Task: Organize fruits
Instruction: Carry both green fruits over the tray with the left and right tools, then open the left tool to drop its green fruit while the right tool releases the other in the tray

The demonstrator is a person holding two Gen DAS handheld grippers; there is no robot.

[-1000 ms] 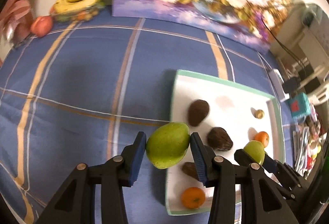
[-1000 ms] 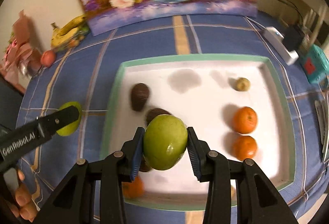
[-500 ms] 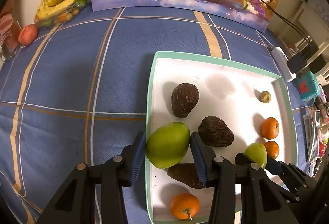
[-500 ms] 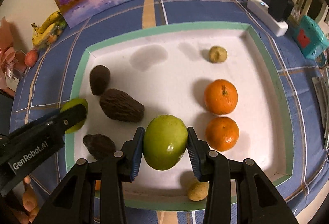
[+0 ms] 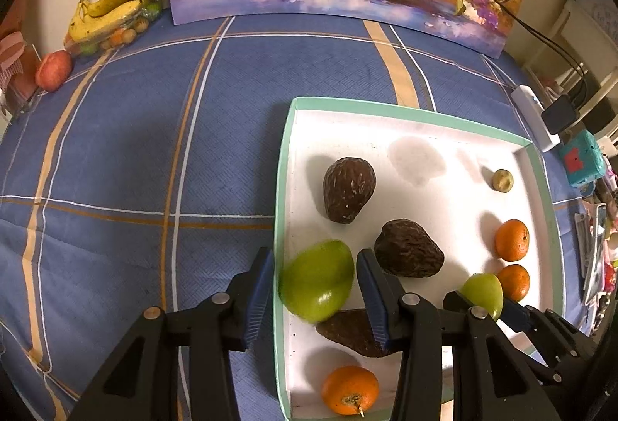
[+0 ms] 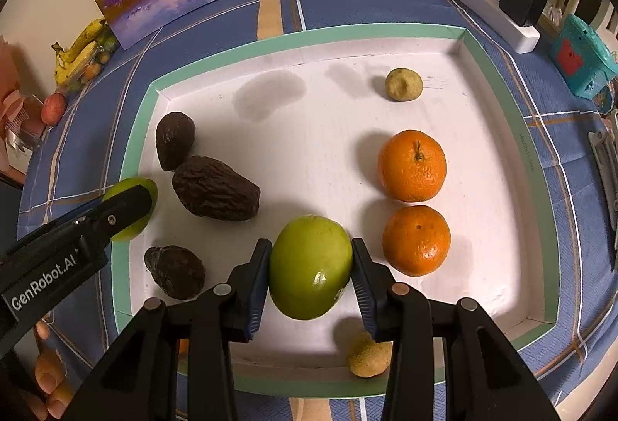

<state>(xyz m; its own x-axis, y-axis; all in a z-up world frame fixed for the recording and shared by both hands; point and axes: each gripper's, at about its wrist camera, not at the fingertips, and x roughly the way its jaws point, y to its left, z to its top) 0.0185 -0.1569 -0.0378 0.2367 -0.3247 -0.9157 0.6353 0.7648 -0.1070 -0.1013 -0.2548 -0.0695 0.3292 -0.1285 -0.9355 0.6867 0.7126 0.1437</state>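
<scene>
The right gripper's fingers clamp a green fruit above the tray, beside two oranges.

"GenRobot.AI" in white on the left gripper

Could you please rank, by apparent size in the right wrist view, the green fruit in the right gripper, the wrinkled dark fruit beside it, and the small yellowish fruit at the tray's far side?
1. Green fruit, though nearness to the camera inflates it.
2. Wrinkled dark fruit.
3. Small yellowish fruit, clearly smallest.
</scene>
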